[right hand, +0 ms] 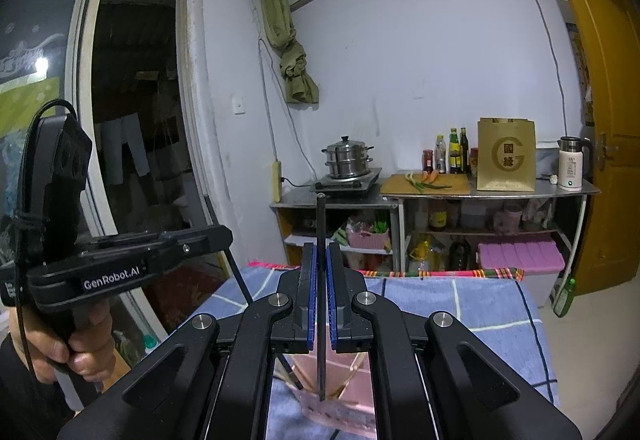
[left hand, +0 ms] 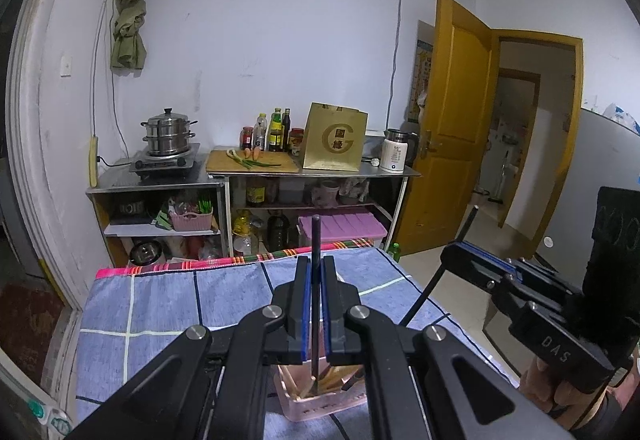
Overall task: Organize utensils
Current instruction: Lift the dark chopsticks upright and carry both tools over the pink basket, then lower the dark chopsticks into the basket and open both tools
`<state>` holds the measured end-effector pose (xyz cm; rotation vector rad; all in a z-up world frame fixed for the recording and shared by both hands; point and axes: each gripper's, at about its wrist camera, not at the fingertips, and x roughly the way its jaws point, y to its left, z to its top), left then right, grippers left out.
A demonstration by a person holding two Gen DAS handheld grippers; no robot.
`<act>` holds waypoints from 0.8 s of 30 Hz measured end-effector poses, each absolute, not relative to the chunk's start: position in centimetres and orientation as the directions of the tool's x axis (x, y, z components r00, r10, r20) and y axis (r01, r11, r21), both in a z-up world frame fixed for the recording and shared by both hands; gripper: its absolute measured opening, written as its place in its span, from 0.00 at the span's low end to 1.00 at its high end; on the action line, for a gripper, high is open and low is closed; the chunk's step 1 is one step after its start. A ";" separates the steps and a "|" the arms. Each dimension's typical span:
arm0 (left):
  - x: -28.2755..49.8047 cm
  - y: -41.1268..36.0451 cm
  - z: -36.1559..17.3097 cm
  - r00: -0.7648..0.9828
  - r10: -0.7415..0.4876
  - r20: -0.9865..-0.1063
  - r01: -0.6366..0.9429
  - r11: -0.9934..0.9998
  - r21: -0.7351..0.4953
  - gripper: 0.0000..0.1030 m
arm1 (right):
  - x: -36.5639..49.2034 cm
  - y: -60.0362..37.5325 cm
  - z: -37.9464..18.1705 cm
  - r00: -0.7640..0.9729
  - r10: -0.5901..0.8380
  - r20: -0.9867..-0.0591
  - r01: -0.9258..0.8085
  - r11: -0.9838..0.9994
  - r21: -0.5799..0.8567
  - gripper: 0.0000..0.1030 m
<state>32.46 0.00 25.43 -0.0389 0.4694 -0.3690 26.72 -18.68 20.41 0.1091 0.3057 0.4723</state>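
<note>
The left claw is clamped on a black chopstick, and the right claw grips another black chopstick. Both sticks stand upright, tips over the pink holder on the near counter. Judging by this, the insertion step is in hand; next, lower the tips in, then release.

Two grippers are up, the left gripper and the right gripper, and each one pinches one black chopstick, so two black chopsticks: one and the other. One pink holder stands on the checked cloth with several wooden chopsticks in it, too crowded to count. On the far counter are one steamer pot, one cutting board, one paper bag, one kettle and five bottles or jars.
</note>
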 end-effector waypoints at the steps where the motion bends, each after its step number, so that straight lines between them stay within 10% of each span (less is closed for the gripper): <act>1: 32.9 0.0 25.2 0.828 -0.354 -0.435 0.338 0.934 -0.117 0.04 | 27.0 -18.6 20.2 0.846 0.464 -0.262 -0.430 0.885 0.177 0.04; 24: 36.7 -0.6 16.8 0.771 -0.345 -0.535 0.340 0.934 -0.111 0.04 | 30.2 -17.9 13.6 0.805 0.463 -0.371 -0.419 0.886 0.197 0.04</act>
